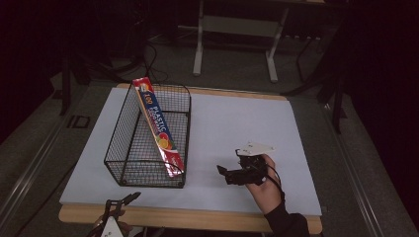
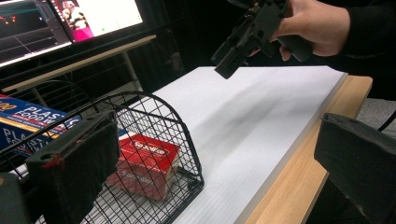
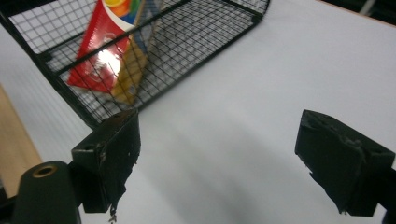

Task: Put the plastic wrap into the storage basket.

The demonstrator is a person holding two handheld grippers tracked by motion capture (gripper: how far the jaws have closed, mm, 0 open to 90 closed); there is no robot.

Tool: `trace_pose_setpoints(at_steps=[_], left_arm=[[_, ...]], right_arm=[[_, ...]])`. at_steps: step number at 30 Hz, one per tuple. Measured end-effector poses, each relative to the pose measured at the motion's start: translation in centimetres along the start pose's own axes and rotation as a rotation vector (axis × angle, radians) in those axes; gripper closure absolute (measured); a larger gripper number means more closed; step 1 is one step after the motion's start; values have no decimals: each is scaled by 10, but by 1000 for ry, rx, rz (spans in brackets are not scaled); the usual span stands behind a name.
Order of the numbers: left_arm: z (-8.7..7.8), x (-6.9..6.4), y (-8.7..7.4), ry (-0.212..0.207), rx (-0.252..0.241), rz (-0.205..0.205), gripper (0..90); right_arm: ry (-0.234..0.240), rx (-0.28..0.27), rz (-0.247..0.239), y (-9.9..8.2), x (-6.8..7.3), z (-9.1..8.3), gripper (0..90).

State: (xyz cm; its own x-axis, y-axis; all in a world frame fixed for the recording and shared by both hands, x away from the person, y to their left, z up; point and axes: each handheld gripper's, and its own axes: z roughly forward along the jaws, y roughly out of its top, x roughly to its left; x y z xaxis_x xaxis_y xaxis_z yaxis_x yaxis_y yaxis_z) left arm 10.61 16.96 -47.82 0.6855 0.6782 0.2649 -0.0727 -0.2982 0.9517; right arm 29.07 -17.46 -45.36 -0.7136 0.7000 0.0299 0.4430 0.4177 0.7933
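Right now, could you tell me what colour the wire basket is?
Black; the wire basket shows best in the high view.

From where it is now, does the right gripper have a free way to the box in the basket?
Probably yes: the right gripper is open over bare white mat, the wire basket has no lid, and the box sticks out above its rim.

Your high view looks forward and down on the whole white-covered surface [image 1: 237, 128]. Both gripper views ride low and close, looking out between their own jaws; all three share the black wire basket [image 1: 148, 138] [image 2: 154, 140] [image 3: 154, 46].
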Motion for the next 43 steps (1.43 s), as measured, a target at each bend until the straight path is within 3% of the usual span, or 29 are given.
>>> trace_pose_setpoints(at_steps=[9,24,32,43], left_arm=[[0,0,0,-2,0,1,7],[0,0,0,-6,3,3,7],[0,0,0,-8,1,2,7],[0,0,0,-10,4,7,7]], right_arm=[[-39,10,-16,-17,-6,-12,140],[-54,22,-8,-49,-15,-24,132],[-84,44,-24,-64,-18,-23,133],[-124,53,-73,-66,-21,-17,135]])
